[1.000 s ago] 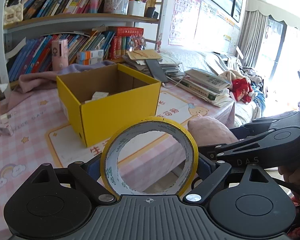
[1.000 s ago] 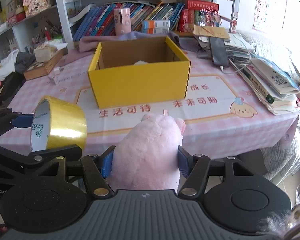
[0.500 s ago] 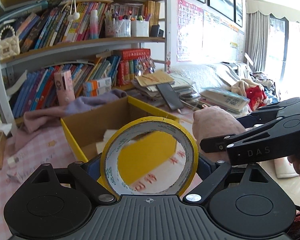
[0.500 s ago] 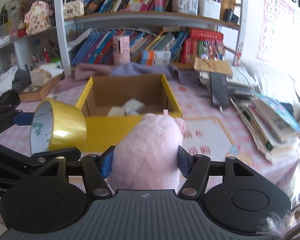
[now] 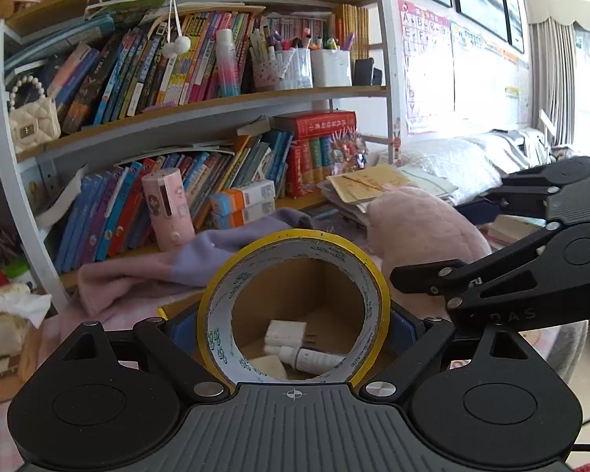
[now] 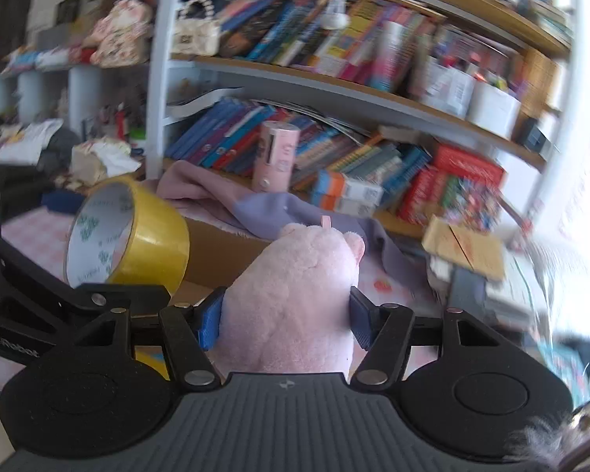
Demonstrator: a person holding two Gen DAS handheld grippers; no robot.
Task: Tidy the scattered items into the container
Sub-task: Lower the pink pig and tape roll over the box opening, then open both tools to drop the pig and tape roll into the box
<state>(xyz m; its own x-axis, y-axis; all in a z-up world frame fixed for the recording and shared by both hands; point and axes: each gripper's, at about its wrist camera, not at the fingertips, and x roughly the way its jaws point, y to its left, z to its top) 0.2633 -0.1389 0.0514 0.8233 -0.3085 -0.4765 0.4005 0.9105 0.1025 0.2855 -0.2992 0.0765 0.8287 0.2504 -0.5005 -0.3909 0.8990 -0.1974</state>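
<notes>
My left gripper [image 5: 293, 322] is shut on an upright yellow tape roll [image 5: 218, 314], its blue pads pressing the roll's two sides. Through the roll's hole I look down into the yellow cardboard box [image 5: 279, 287], which holds small white items [image 5: 287, 334]. My right gripper [image 6: 287, 314] is shut on a pink plush toy [image 6: 295, 295], just right of the tape roll [image 6: 153, 236]. The box's brown inner wall [image 6: 224, 251] shows behind and below both. In the left wrist view the plush [image 5: 421, 236] sits at the right between the other gripper's black fingers [image 5: 424, 275].
A crowded bookshelf [image 5: 185, 110] rises just behind the box. A pink cylinder [image 5: 169, 208] stands on a pink-and-purple cloth [image 5: 157, 271] at the box's far side. Stacked papers and books [image 5: 365, 185] lie to the right, a tissue box [image 5: 4, 314] to the left.
Both grippers have moved forward and a little up, from in front of the box to over its opening, each keeping its object. The right gripper has rolled, tilting its view.
</notes>
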